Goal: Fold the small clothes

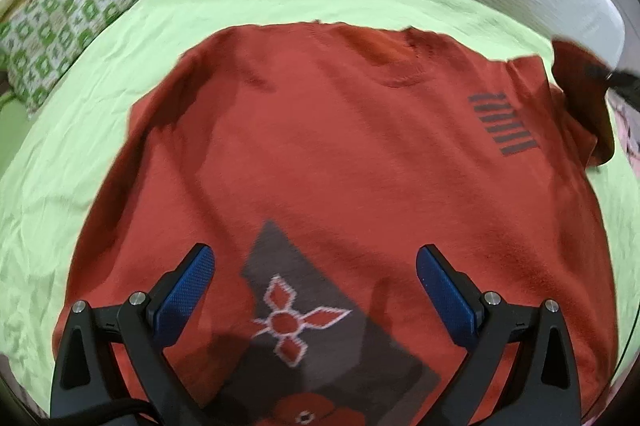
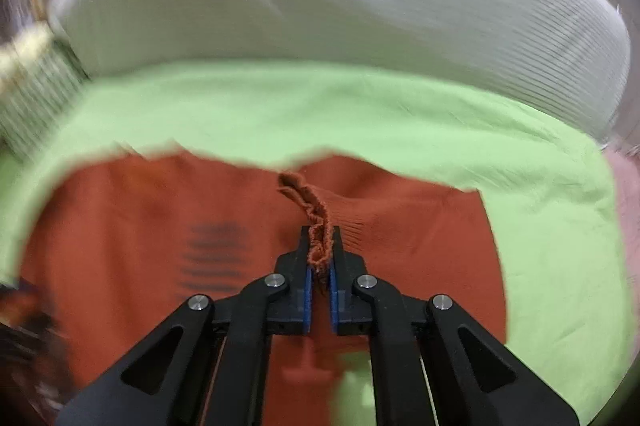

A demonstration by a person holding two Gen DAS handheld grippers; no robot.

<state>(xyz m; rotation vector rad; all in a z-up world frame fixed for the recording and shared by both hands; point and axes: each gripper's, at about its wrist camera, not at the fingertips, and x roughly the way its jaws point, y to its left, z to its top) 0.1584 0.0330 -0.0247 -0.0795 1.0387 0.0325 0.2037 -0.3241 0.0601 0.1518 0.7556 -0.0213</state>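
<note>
**Mia:** Right wrist view is showing the right gripper (image 2: 320, 258) pinching a bunched edge of the red shirt (image 2: 140, 226); its two fingers are squeezing together on the cloth.

**Ben:** Why is it holding the shirt there?

**Mia:** I think it is getting ready to lift that edge and fold it over; holding the edge is giving it something to pull.

**Ben:** Where is the shirt lying?

**Mia:** It is lying spread out on the green sheet (image 1: 60, 166); flat is making it easier to fold.

**Ben:** What is the left gripper (image 1: 316, 266) doing?

**Mia:** It is hanging over the shirt with its fingers wide apart; it is holding nothing; maybe it is waiting to grab another part.

**Ben:** How many things are we seeing?

**Mia:** I am counting one red shirt, two grippers, and one green sheet; one checked pillow (image 1: 68, 22) is sitting at the far left corner; one big white striped cushion (image 2: 320, 6) is sitting along the back.

**Ben:** Any pictures on the shirt?

**Mia:** One dark patch with a red and white flower shape (image 1: 296, 322); one set of dark stripes (image 1: 504, 122) near the sleeve.
</note>
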